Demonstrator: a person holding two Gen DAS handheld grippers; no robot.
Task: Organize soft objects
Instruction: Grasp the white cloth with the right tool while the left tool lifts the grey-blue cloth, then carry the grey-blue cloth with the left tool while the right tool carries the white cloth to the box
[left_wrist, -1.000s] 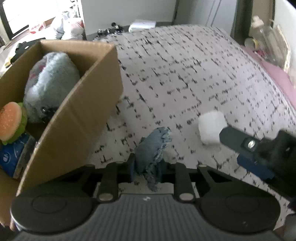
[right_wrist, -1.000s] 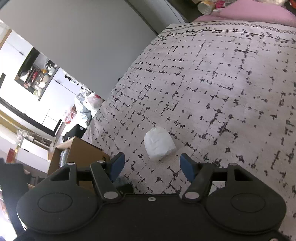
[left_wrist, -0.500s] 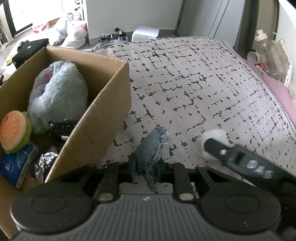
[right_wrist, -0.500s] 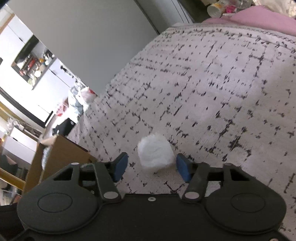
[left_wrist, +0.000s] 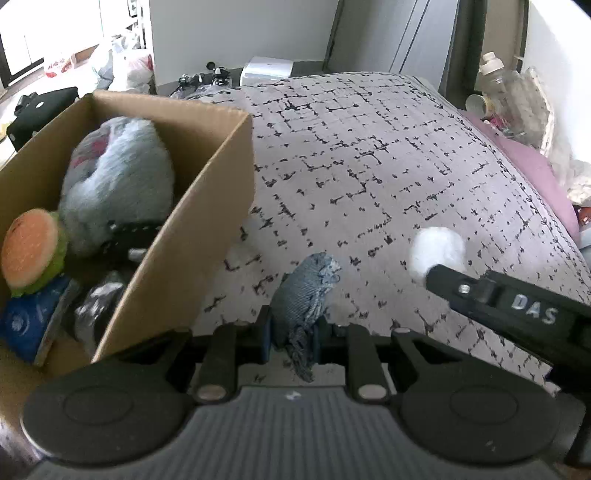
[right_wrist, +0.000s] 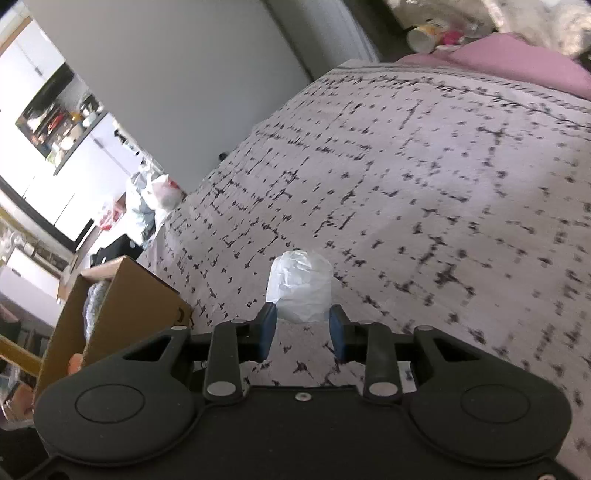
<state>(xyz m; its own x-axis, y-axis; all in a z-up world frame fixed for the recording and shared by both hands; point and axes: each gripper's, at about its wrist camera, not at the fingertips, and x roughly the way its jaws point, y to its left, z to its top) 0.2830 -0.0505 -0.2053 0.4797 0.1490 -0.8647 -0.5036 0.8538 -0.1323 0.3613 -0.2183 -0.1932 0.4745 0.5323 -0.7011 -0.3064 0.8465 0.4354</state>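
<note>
A: What did each gripper have?
B: Left gripper (left_wrist: 293, 326) was clenched on the denim scrap (left_wrist: 306, 291), angled down beside the box (left_wrist: 192, 236) edge. Right gripper (right_wrist: 300, 330) was closing around the white wad (right_wrist: 300, 290) on open bedspread (right_wrist: 424, 184)

Daylight floods in from blown-out windows (left_wrist: 22, 48) at upper left, leaving soft, faint shadows on the patterned bedspread (left_wrist: 388, 166). Fisheye bending curves both frames' edges. Motion blur smears the bedspread's right half in the right wrist view.
</note>
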